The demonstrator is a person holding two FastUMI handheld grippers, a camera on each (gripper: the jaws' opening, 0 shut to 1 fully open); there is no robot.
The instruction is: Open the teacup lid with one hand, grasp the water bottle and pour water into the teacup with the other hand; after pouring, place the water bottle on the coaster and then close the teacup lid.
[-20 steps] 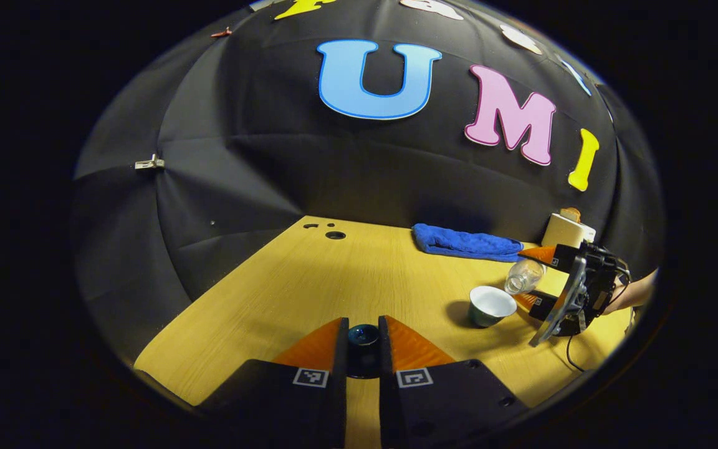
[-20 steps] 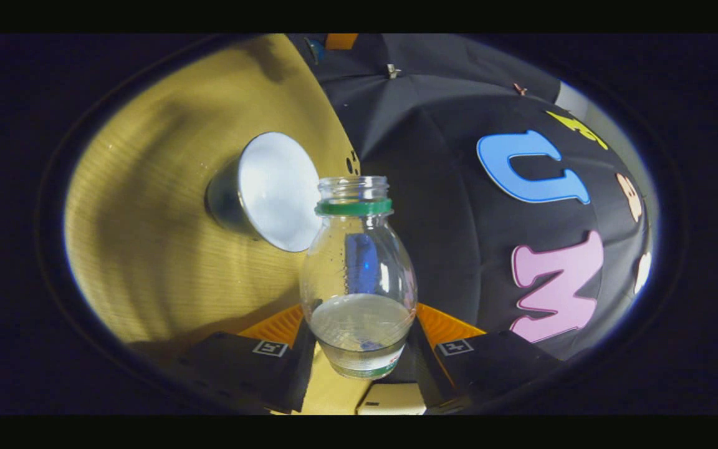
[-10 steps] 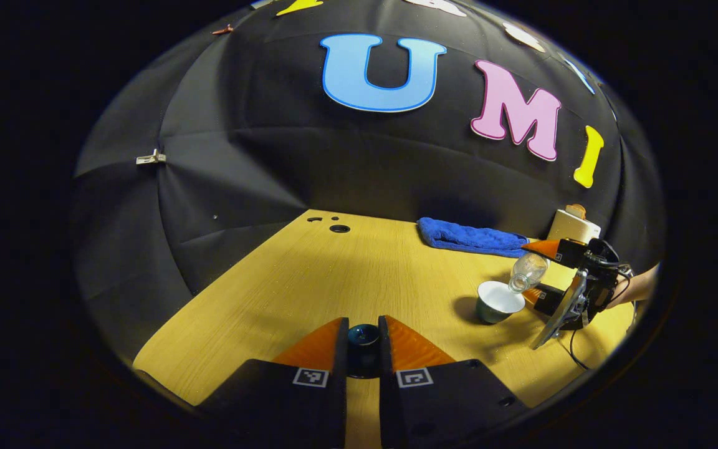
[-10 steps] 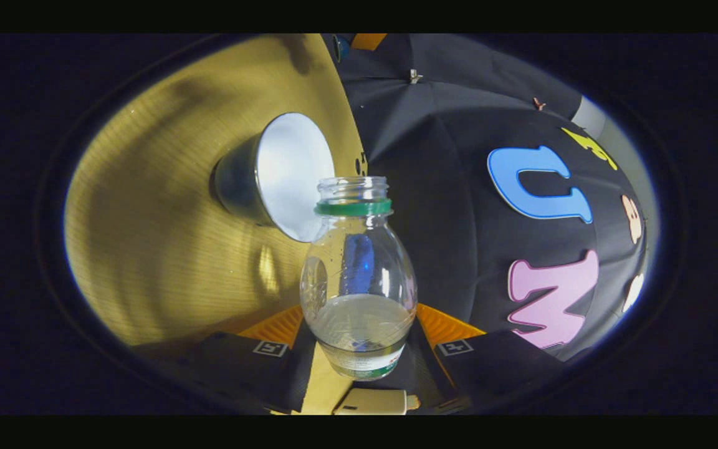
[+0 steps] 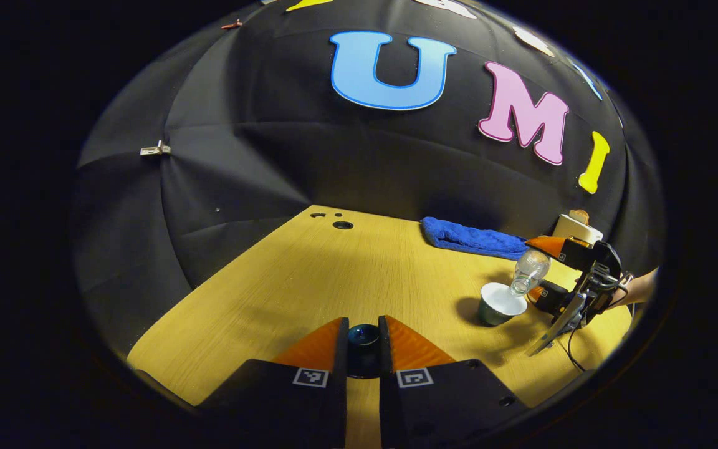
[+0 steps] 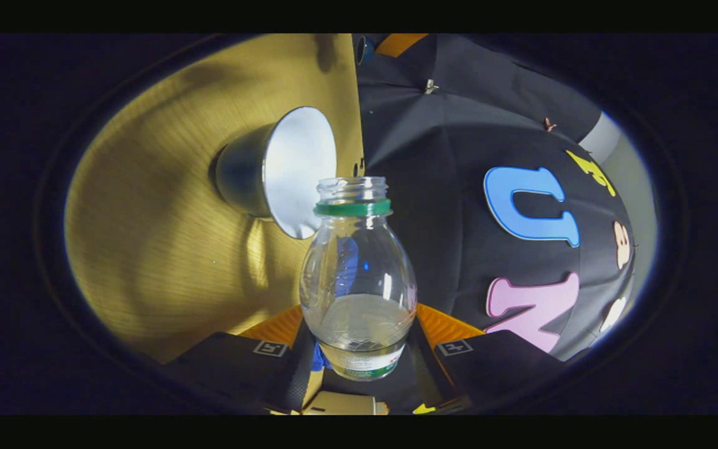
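My left gripper (image 5: 363, 340) is shut on the dark teacup lid (image 5: 363, 335), held low over the wooden table's near edge. Far to its right stands the open teacup (image 5: 500, 303), dark outside and white inside. My right gripper (image 5: 543, 268) holds the clear water bottle (image 5: 527, 271) tipped, its mouth at the cup's rim. In the right gripper view my right gripper (image 6: 359, 330) is shut on the water bottle (image 6: 358, 290), which has a green neck ring and some water at its base. The teacup (image 6: 278, 171) sits just left of the bottle's mouth.
A blue cloth (image 5: 468, 237) lies at the back of the wooden table (image 5: 309, 280). A cream-coloured cylinder (image 5: 577, 227) stands behind the right gripper. Small holes (image 5: 341, 224) mark the table's far left corner. A person's hand (image 5: 639, 290) shows at the right edge.
The right gripper has tipped the bottle further and brought its mouth to the cup's rim. The left gripper stays shut on the lid, nearly still.
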